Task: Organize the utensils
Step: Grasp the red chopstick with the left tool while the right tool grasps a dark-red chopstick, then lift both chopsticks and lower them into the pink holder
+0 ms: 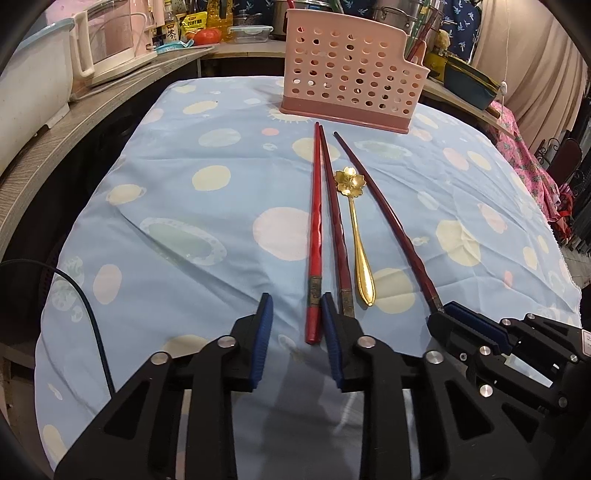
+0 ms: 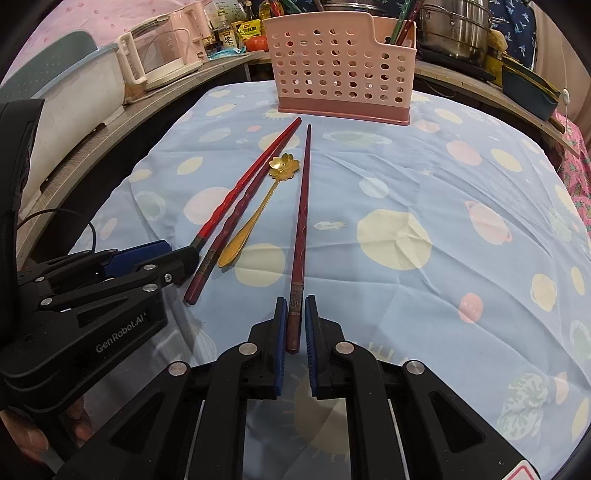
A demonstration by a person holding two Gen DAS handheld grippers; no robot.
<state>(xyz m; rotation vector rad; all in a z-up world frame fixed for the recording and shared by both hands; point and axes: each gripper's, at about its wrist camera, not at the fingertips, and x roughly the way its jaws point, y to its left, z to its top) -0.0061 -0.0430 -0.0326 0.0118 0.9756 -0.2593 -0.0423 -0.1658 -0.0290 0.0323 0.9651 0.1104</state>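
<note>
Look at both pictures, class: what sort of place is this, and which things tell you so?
Most likely a home kitchen. Steel pots and sauce bottles crowd the counter behind, and a pink utensil holder stands on the cloth-covered table.

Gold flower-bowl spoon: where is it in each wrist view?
Left wrist: the gold flower-bowl spoon lies right of centre, between the dark red chopsticks, bowl toward the far side.
Right wrist: it lies left of centre, slanting, handle toward the left gripper.
Shared landmark: the pink perforated plastic basket, top centre in both.
</note>
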